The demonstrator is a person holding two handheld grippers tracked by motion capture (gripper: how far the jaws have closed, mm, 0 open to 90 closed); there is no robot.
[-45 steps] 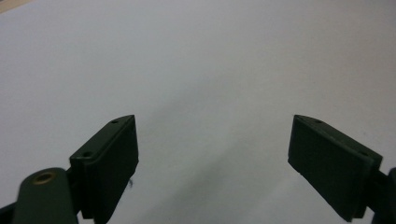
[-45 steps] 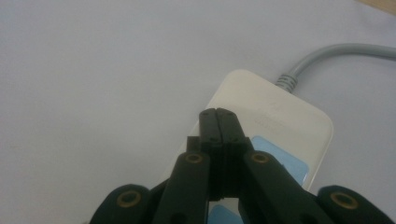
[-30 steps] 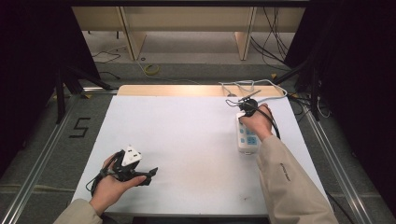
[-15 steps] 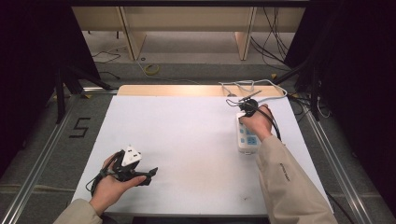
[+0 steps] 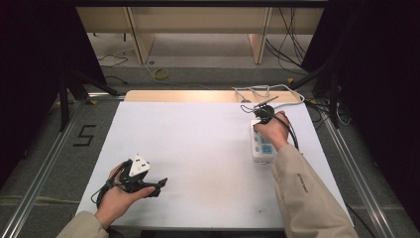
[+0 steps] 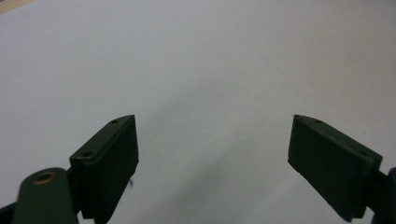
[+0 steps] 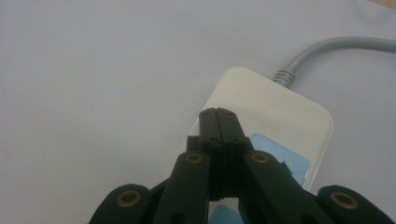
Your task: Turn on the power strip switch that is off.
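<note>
A white power strip (image 5: 262, 147) with blue sockets lies near the table's right side, its grey cable (image 5: 262, 92) running off toward the back edge. My right gripper (image 5: 258, 123) hovers over the strip's far end with its jaws pressed together and nothing between them. In the right gripper view the shut tips (image 7: 218, 113) sit just above the strip's white casing (image 7: 275, 109), close to a blue socket (image 7: 286, 161) and the cable's entry (image 7: 285, 77). At the near left my left gripper (image 5: 159, 184) rests low over the white tabletop, open and pointing right. Its jaws (image 6: 212, 122) stand wide apart over bare surface.
The white table top (image 5: 198, 144) has a wooden strip (image 5: 183, 96) along its back edge. Loose white cable (image 5: 270, 90) coils at the back right corner. Metal rails (image 5: 44, 168) run along the floor on both sides, with a "5" mark (image 5: 85, 135) at the left.
</note>
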